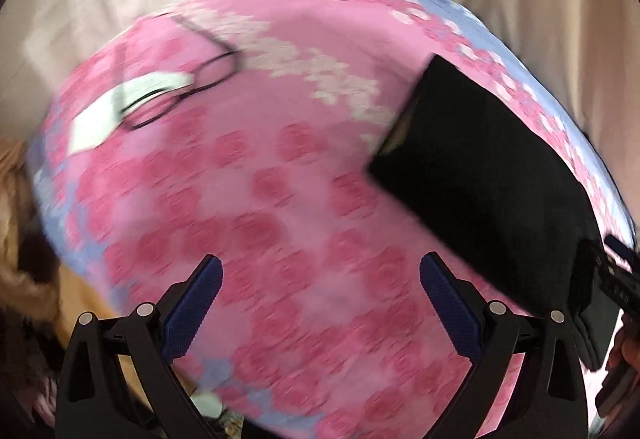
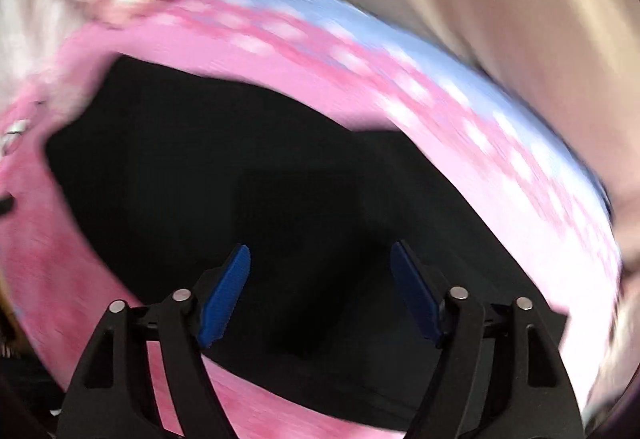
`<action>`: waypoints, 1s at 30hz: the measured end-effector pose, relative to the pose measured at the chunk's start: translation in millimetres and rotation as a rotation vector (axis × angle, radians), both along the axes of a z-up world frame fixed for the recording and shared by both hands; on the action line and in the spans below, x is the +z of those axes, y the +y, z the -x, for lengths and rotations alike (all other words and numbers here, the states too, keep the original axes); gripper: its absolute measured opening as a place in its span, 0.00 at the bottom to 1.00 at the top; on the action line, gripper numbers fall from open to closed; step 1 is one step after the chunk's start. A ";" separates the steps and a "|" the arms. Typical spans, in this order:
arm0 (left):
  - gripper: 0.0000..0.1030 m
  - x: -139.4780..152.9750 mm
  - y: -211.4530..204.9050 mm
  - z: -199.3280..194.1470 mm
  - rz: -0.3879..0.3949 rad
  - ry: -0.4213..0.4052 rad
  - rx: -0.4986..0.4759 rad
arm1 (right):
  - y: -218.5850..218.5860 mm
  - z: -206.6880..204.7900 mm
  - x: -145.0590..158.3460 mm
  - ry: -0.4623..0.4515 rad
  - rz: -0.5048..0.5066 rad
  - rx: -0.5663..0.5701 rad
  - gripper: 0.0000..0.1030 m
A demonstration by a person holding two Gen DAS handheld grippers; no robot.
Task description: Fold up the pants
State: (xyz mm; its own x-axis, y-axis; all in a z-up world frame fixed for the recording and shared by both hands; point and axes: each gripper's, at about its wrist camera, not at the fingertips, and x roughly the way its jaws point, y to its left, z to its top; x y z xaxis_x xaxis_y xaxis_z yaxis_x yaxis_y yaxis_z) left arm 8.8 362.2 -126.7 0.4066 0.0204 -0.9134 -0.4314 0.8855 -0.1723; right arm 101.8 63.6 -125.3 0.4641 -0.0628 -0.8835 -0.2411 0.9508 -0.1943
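I see the black pants (image 1: 480,175) lying folded flat on the pink flowered bedspread (image 1: 260,199), near its blue edge and off to my left gripper's right. My left gripper (image 1: 320,281) hangs over bare bedspread, jaws wide, nothing between them. My right gripper (image 2: 320,271) is above the pants, blue pads (image 2: 224,295) spread apart, gripping nothing. Both views are motion-blurred.
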 end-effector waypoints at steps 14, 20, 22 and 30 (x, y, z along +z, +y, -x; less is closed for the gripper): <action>0.95 -12.7 -51.0 -60.5 -0.005 0.034 -0.152 | -33.0 -12.8 -26.7 0.026 -0.125 -0.126 0.34; 0.95 -22.9 -50.5 -54.1 0.007 0.056 -0.130 | -13.6 -11.8 -10.1 0.011 -0.170 -0.084 0.31; 0.95 -24.2 -48.4 -48.8 0.005 0.059 -0.121 | 3.8 -9.8 -5.7 -0.014 -0.154 -0.033 0.27; 0.95 -28.3 -36.5 -38.0 -0.015 0.076 -0.087 | 64.1 -16.0 -19.2 0.004 -0.035 0.142 0.34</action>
State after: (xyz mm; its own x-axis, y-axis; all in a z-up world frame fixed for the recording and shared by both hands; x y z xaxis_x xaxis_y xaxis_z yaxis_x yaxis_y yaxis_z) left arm 46.8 325.7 -155.0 0.3371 0.0015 -0.9415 -0.3641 0.9224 -0.1289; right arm 117.8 127.7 -144.5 0.4625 0.0338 -0.8860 -0.3742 0.9134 -0.1604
